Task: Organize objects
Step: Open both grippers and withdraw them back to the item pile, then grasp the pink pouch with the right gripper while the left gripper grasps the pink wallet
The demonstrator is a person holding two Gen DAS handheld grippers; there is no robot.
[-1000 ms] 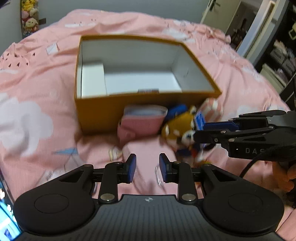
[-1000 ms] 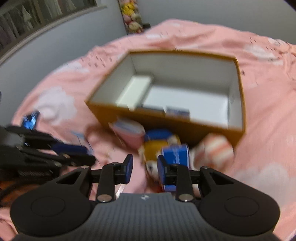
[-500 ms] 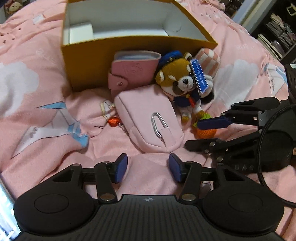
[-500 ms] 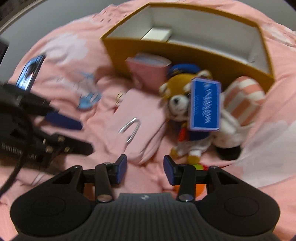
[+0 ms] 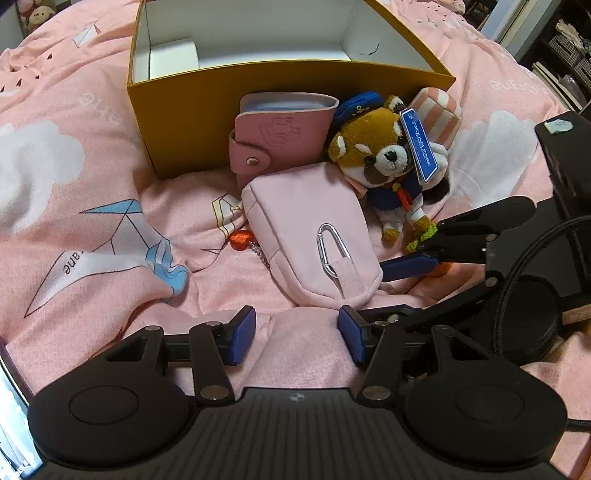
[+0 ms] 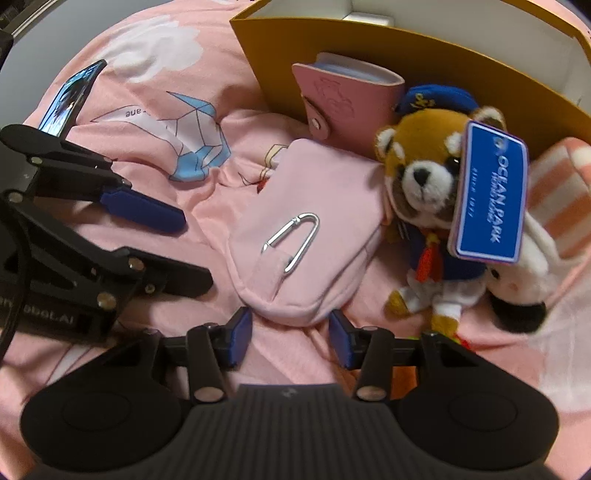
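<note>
Pink pouch (image 6: pixel 295 236) with carabiner, on bedspread before yellow box (image 5: pixel 258 85) | right gripper (image 6: pixel 290 338) jaws opening, straddling pouch's near end, pads clear | left gripper (image 5: pixel 297 334) parted, empty | advice: seat deeper before closing, avoiding plush red panda (image 6: pixel 428 206).

Pink bedspread (image 5: pixel 92 155) with white clouds and blue paper-crane prints fills the ground. Beyond its far right edge: dark shelving (image 5: pixel 565 74), cluttered. Beyond its far left corner: stuffed toys (image 5: pixel 33 11), grey wall.
</note>
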